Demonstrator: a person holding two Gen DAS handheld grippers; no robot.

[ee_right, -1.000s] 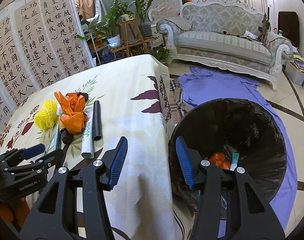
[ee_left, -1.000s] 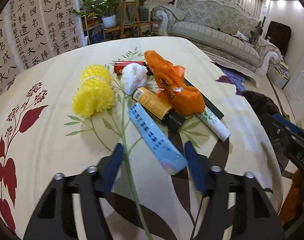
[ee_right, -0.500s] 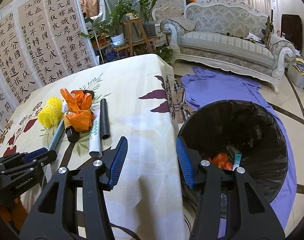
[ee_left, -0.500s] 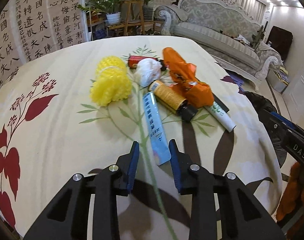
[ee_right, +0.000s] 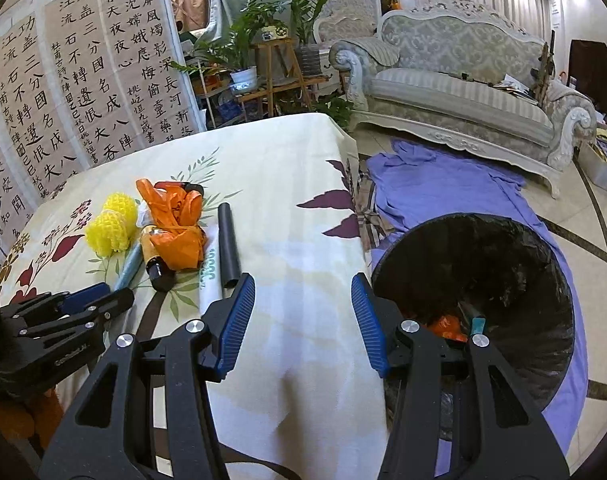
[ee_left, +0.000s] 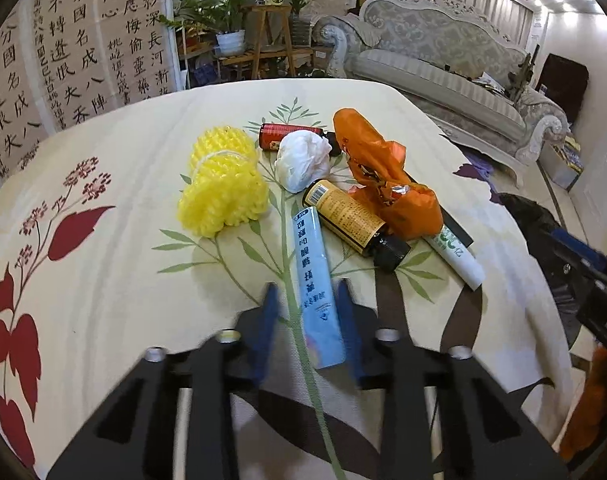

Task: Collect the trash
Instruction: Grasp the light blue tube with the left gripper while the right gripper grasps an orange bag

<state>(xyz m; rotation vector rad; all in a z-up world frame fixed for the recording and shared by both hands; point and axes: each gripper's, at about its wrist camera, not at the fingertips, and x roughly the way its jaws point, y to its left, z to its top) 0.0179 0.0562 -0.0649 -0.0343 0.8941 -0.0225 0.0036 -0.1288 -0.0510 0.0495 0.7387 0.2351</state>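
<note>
**Grabbing the blue tube**

Sitting near the front edge of the table [ee_left: 83, 184], the blue tube [ee_left: 315, 276] is framed by the left gripper [ee_left: 305, 304]. The jaws are narrow on each side of its flat end, but whether they are touching it cannot be told. The tube looks light, soft and a bit slippery, so it is best held across its flat end. A yellow bottle [ee_left: 349, 218] lies just beside it, with an orange bag [ee_left: 391, 184] behind. The right gripper [ee_right: 303, 312] is held wide and empty, between the table edge and the black bin [ee_right: 503, 280].
</note>
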